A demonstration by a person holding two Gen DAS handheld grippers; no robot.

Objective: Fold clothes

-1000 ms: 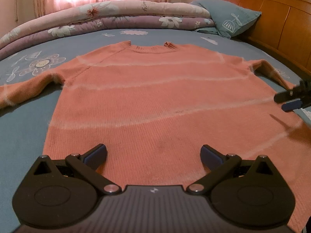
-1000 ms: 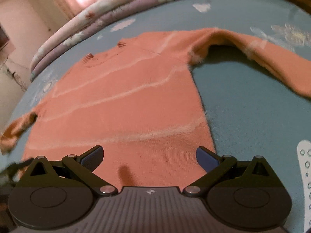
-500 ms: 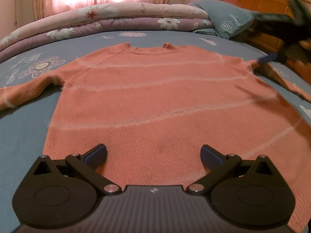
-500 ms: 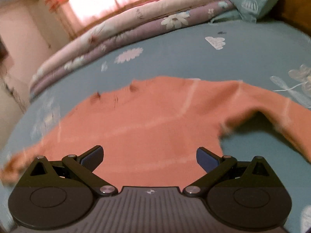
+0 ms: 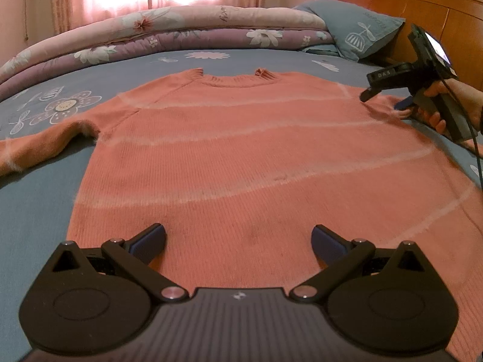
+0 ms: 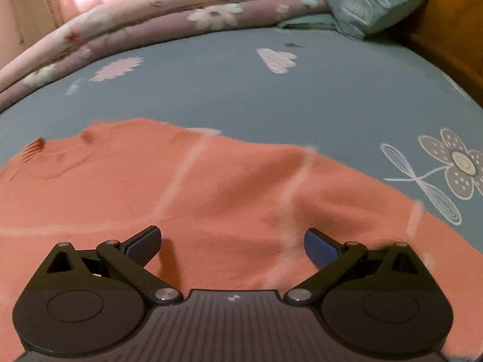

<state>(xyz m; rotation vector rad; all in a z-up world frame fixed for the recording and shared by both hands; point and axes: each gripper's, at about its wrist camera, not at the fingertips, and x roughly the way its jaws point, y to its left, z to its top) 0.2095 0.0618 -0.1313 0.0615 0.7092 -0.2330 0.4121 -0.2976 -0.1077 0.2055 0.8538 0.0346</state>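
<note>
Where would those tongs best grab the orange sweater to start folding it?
Probably at the shoulder seam where the right sleeve joins the body of the orange sweater, coming down from above. The sweater lies flat, face up on the bed, so only a pinch at an edge lifts it. The right tongs hang open there.

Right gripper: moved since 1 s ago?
Yes. The right gripper went from the sweater's hem side up to its shoulder, toward the headboard.

orange sweater (image 5: 256,163) spread flat on blue floral bed (image 5: 39,211).
</note>
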